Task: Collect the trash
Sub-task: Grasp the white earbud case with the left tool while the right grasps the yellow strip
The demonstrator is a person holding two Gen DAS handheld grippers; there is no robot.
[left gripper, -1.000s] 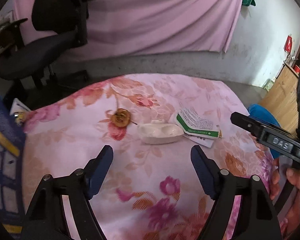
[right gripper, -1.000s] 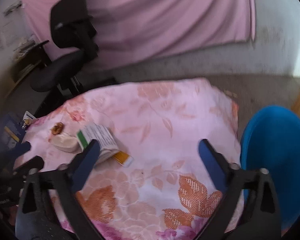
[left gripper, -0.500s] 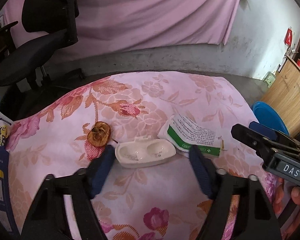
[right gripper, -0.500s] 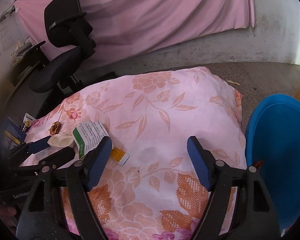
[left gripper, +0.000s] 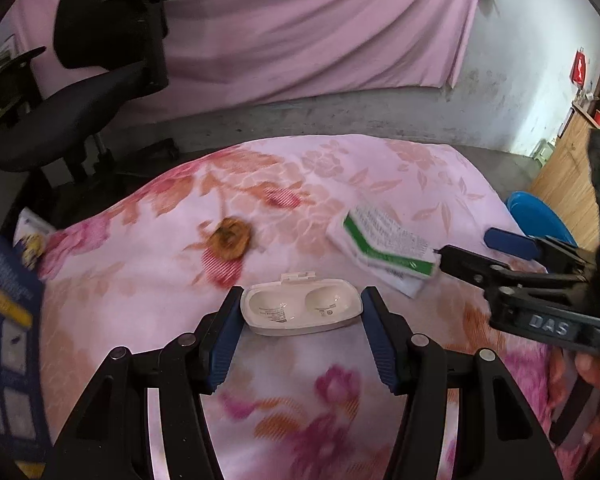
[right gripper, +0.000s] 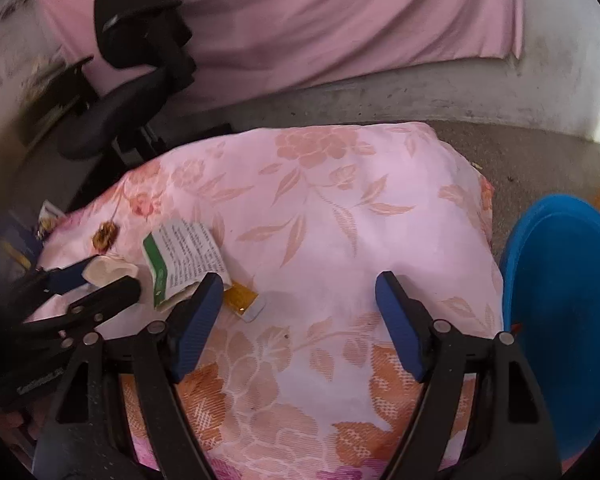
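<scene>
From your left wrist camera, your left gripper (left gripper: 300,320) has its two blue-padded fingers (left gripper: 224,336) set against the two short ends of one white plastic tray (left gripper: 300,312), which has two round hollows and lies on the pink flowered cloth (left gripper: 140,300) covering the desk, near its front edge. You are pinching the tray from both ends. Beyond it on the left lies one brown dried fruit scrap (left gripper: 231,236). To the right lies one green-and-white paper leaflet (left gripper: 384,246), nearer the desk's right edge. Your right gripper (left gripper: 496,252) comes in from the right, its tips just beside the leaflet. One black office chair (left gripper: 96,92) stands behind the desk's far left corner, and one blue basin (left gripper: 540,216) sits past the right edge.

From your right wrist camera, your right gripper (right gripper: 300,292) is spread wide, holding nothing, over the cloth's (right gripper: 340,220) front half. The leaflet (right gripper: 184,256) lies touching its left finger, with one small yellow-and-white packet (right gripper: 246,304) just beside it. Farther left, the left gripper (right gripper: 104,280) holds the tray (right gripper: 108,272), with the fruit scrap (right gripper: 105,236) beyond. The basin (right gripper: 564,312) fills the right side.
</scene>
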